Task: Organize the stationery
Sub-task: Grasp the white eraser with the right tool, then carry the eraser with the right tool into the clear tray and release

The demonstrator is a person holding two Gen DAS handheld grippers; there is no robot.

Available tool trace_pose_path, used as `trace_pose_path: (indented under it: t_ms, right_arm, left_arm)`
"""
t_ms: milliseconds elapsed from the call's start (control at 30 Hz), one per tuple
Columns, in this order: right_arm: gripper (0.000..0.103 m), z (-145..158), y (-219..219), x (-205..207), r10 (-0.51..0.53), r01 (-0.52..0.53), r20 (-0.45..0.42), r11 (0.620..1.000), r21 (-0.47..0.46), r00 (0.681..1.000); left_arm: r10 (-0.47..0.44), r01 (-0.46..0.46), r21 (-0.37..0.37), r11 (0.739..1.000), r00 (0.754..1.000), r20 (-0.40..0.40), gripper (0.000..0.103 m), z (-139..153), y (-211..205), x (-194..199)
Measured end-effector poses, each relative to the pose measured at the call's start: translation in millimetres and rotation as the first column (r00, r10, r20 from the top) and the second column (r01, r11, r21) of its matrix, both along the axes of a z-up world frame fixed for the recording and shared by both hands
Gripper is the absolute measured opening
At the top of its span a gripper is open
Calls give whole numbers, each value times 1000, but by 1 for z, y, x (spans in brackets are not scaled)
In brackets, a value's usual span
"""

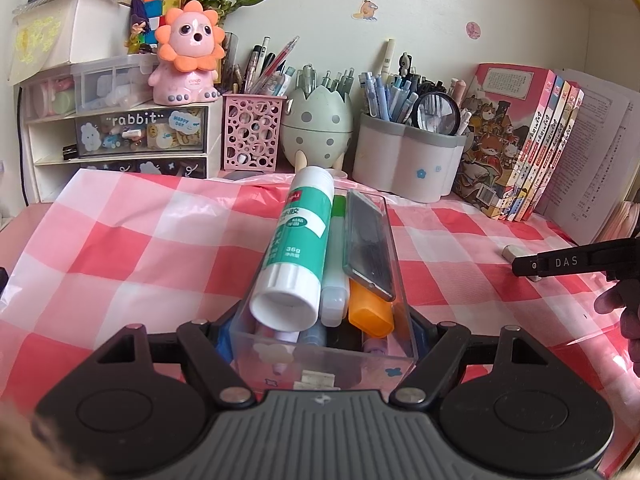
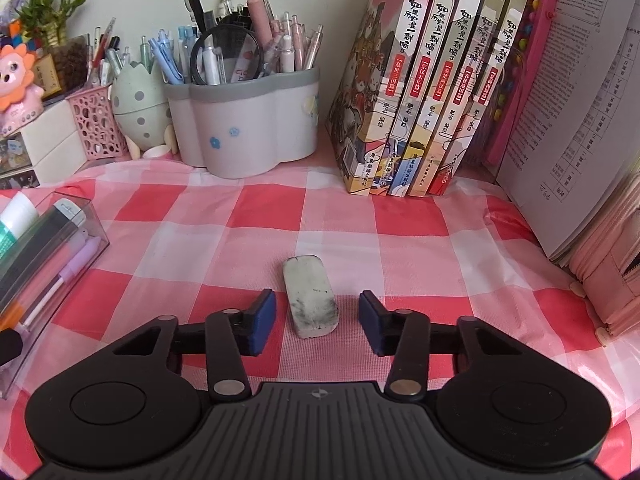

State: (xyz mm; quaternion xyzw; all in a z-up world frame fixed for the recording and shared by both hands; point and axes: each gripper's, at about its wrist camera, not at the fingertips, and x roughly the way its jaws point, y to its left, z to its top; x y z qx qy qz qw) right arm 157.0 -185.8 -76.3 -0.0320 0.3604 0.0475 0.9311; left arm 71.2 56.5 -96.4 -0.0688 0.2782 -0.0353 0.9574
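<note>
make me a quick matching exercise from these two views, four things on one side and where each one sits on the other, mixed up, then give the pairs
1 eraser
2 glue stick
3 magnifying glass
4 clear box

a in the grey-rimmed pen holder
b lying on top of the pens in the box
c gripped by the left gripper
d on the checked cloth between the right gripper's pads, untouched

Pairs: 1-d, 2-b, 3-a, 4-c
</note>
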Motion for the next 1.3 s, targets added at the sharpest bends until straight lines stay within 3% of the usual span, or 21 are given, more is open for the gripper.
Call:
trace_pose_path:
  t_ms: [167, 367, 733, 900, 1067, 1300]
  right_arm:
    - [27, 1, 4, 1, 12, -12, -4, 1000, -4, 1000]
    - [25, 2, 9, 0, 19, -19, -19, 1000, -17, 1000]
    - [25, 9, 15, -7, 55, -43, -83, 989, 141, 995]
    - [25, 21, 25, -13, 112, -80, -111, 963, 258, 987]
    - [25, 41, 45, -25, 222, -187, -93, 938, 292, 971]
    - [25, 48, 65, -34, 334, -261, -117, 874, 411, 935]
  left_arm:
    - [0, 0, 0, 1000, 1000, 0, 52, 0, 0, 0]
    - [0, 0, -1, 1000, 1000, 1, 52, 0, 0, 0]
    - [0, 0, -1, 1000, 1000, 1, 52, 0, 0, 0]
    - [1, -1, -2, 1000, 1000, 2, 52, 0, -1, 0]
    - [3, -3, -3, 1000, 1000, 6, 52, 1, -1, -1]
    - [5, -5, -11, 1000, 1000, 23, 52, 1, 1, -4]
